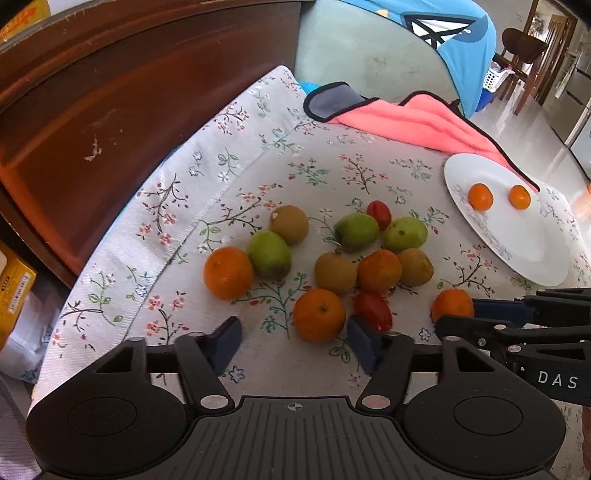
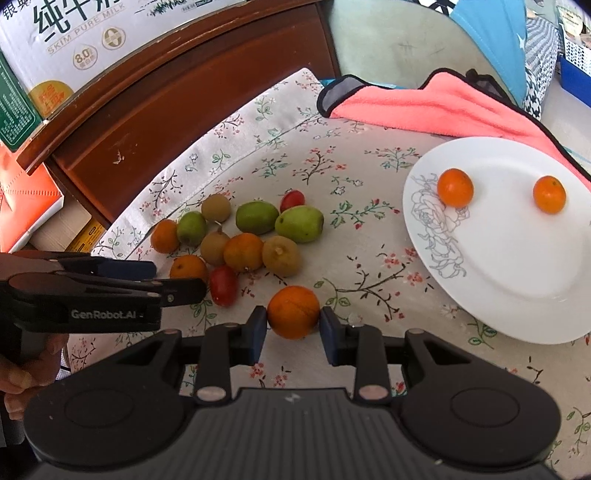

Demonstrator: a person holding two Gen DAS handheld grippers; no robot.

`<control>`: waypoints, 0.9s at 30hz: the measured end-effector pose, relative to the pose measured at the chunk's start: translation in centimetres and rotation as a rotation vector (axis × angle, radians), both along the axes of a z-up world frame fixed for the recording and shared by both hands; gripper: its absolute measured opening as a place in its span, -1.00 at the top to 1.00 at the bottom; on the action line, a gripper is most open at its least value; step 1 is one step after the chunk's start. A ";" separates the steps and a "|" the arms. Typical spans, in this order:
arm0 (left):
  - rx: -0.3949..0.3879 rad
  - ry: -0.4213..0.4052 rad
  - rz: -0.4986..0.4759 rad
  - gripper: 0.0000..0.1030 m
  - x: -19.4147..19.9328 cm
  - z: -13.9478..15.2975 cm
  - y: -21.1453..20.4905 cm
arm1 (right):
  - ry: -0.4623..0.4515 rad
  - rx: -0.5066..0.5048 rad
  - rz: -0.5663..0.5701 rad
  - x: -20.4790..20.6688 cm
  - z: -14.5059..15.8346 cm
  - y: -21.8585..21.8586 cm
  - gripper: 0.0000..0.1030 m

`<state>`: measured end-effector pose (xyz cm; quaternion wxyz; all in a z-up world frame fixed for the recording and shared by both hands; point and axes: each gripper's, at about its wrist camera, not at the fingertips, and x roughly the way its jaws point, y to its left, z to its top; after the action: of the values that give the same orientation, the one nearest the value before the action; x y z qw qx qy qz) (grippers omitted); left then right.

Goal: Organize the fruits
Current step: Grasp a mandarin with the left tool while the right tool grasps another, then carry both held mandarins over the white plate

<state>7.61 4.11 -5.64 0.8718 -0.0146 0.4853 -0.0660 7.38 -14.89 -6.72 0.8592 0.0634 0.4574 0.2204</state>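
Observation:
A pile of fruit lies on the floral cloth: oranges point(image 1: 228, 272), green fruits point(image 1: 269, 254), brown kiwis point(image 1: 335, 272) and red tomatoes point(image 1: 373, 311). A white plate point(image 2: 517, 273) at the right holds two small oranges point(image 2: 455, 187); the plate also shows in the left wrist view point(image 1: 517, 236). My right gripper point(image 2: 293, 328) is shut on an orange point(image 2: 293, 312) just right of the pile; the same orange shows in the left wrist view point(image 1: 452, 304). My left gripper point(image 1: 293, 341) is open and empty, with an orange point(image 1: 319, 314) and a tomato just ahead of its fingers.
A pink towel point(image 1: 417, 123) lies behind the plate. A dark wooden cabinet point(image 1: 122, 110) stands along the left, with a milk carton box point(image 2: 74, 40) on it. A chair with a blue garment point(image 1: 443, 33) stands behind the table.

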 end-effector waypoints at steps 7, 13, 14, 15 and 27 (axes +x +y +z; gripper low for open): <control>-0.003 -0.037 -0.038 0.46 -0.2 0.1 -1.0 | -0.001 -0.001 0.000 0.0 0.0 0.0 0.39; -0.012 -0.067 -0.024 0.47 -0.4 1.1 -1.0 | 0.011 0.015 -0.010 0.1 0.1 -0.2 0.39; -0.016 -0.075 -0.022 0.47 -0.4 1.4 -0.9 | 0.014 0.024 -0.014 0.1 0.1 -0.4 0.39; -0.021 -0.082 -0.021 0.47 -0.4 1.7 -1.0 | 0.014 0.031 -0.018 0.2 0.2 -0.5 0.39; -0.080 -0.149 -0.061 0.47 0.5 4.8 -4.6 | -0.056 0.100 -0.120 1.1 3.3 -4.1 0.39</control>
<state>8.10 -0.51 -0.87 0.9017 -0.0294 0.4163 -0.1128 8.51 -19.02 -3.40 0.8790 0.1276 0.4171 0.1927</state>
